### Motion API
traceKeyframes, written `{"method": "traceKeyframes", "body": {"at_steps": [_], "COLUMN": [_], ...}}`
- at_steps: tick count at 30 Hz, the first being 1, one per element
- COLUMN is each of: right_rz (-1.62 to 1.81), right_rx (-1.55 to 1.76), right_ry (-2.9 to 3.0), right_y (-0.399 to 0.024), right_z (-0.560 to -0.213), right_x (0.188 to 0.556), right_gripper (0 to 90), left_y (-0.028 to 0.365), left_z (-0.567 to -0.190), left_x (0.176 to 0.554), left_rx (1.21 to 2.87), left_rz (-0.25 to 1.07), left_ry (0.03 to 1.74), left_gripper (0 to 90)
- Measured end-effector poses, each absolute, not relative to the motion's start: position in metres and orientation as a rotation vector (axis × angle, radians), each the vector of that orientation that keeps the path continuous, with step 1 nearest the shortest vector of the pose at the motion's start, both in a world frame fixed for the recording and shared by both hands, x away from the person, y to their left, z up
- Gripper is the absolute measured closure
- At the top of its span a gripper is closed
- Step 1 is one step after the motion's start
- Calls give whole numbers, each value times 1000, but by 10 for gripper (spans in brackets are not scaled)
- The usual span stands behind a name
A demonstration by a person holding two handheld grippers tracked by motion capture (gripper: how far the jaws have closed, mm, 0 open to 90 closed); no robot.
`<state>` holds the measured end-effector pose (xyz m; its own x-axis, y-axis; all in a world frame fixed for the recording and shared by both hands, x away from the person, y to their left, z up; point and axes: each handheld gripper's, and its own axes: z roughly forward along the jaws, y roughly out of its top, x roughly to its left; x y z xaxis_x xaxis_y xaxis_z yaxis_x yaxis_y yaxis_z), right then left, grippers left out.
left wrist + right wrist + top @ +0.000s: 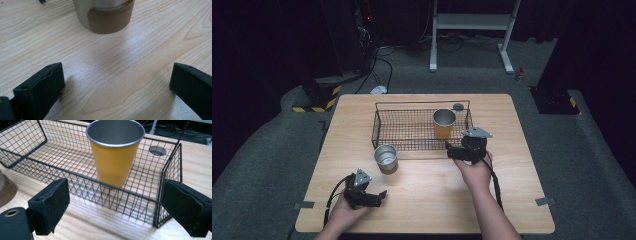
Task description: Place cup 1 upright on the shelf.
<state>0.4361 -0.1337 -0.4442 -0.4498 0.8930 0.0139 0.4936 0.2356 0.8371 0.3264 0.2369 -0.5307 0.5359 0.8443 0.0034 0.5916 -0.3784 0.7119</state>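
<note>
- High view: a brown-sleeved steel cup is seen standing upright on the table, just outside the near-left corner of the wire basket.
- A yellow cup is seen upright inside the basket, toward its right end.
- The left gripper is held low over the table, near and slightly left of the brown cup; its jaws are spread wide with nothing between them.
- The cup lies straight ahead of those jaws, farther off and a little to the right in the scene. Its long axis is vertical, so a level approach from the side is judged to be what the next move calls for.
- The left gripper is clearly the nearer one to the brown cup. The right gripper is set by the basket's near wall, in front of the yellow cup.
- Left gripper view: the brown cup's lower part is shown at the top of the picture, with a stretch of bare wood between it and the open jaws. The seam of the sleeve is seen here and cannot be made out from above.
- Right gripper view: the right jaws are shown parted and empty, on the near side of the basket wall, with the yellow cup behind the wire. A round grey hole in the table is seen beyond the basket.
</note>
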Motion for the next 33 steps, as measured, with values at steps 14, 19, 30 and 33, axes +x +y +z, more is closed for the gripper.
{"method": "traceKeyframes", "body": {"at_steps": [14, 19, 30, 33], "right_rz": [1098, 1070, 999, 982], "right_rx": [1263, 1261, 1285, 1293], "right_ry": [2084, 2116, 2210, 2232], "right_y": [-153, -155, -155, -154], "right_z": [-461, -474, -505, -511], "right_x": [393, 379, 354, 349], "right_gripper": [88, 88, 88, 88], "left_y": [237, 237, 237, 237], "left_z": [-531, -531, -531, -531], "left_x": [327, 327, 327, 327], "left_rx": [2110, 2110, 2108, 2108], "left_rz": [487, 487, 489, 489], "left_ry": [1155, 1156, 1156, 1156], "left_gripper": [2, 2, 2, 2]}}
